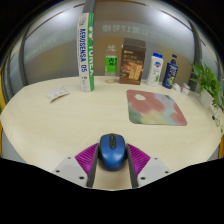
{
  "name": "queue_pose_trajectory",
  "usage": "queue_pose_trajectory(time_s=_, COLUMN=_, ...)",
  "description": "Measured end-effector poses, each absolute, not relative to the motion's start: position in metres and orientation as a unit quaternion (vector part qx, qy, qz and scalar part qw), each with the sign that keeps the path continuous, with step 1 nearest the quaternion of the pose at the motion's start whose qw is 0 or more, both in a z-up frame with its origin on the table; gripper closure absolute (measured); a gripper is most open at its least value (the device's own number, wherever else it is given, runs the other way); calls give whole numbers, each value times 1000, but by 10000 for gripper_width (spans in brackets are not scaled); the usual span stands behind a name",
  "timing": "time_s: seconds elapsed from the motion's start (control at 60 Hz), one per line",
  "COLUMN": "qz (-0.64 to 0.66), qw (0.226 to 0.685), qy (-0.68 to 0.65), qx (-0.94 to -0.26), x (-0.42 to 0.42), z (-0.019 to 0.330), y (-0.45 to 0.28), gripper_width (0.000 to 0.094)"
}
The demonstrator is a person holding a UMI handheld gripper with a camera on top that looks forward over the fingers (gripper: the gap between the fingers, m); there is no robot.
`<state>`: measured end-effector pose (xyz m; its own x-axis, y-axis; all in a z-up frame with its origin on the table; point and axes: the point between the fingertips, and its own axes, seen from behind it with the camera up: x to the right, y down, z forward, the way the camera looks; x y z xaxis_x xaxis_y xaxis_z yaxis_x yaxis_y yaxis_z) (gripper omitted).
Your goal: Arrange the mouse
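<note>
A blue computer mouse [111,150] with a dark scroll wheel sits between my gripper's [111,163] two fingers. The magenta pads [88,156] press against both of its sides, so the gripper is shut on it. The mouse is over the near part of the beige table [60,118]. I cannot tell whether it rests on the table or is lifted. A mouse mat [155,106] with a pink and green pattern lies flat beyond the fingers, to the right.
Along the table's far edge stand a tall white and green tube [86,55], a small bottle [111,62], a brown box [130,60] and two blue and white bottles [156,66]. A green plant [208,80] is at the far right. A small white object [58,93] lies at the left.
</note>
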<state>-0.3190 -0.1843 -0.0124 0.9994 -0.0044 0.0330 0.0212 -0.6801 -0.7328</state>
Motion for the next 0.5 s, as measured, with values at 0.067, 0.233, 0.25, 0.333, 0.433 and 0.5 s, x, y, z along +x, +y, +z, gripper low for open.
queue_pose_trajectory(time_s=0.067, qz=-19, qw=399, qy=-27, qx=-916, x=-321, z=-13, y=-182, gripper_width=480)
queue_pose_trajectory(time_s=0.233, qz=-6, qw=389, qy=-74, qx=-918, x=-326, z=-7, y=-177, gripper_width=571)
queue_pose_trajectory(time_s=0.25, qz=-1, qw=391, qy=-76, qx=-917, x=-327, z=-4, y=-174, gripper_width=572)
queue_pose_trajectory(time_s=0.333, qz=26, qw=412, qy=-87, qx=-907, x=-334, z=33, y=-157, gripper_width=570)
queue_pose_trajectory(time_s=0.433, qz=59, qw=467, qy=-86, qx=-878, x=-329, z=111, y=-118, gripper_width=568)
queue_pose_trajectory(time_s=0.5, qz=63, qw=507, qy=-75, qx=-856, x=-306, z=160, y=-85, gripper_width=569)
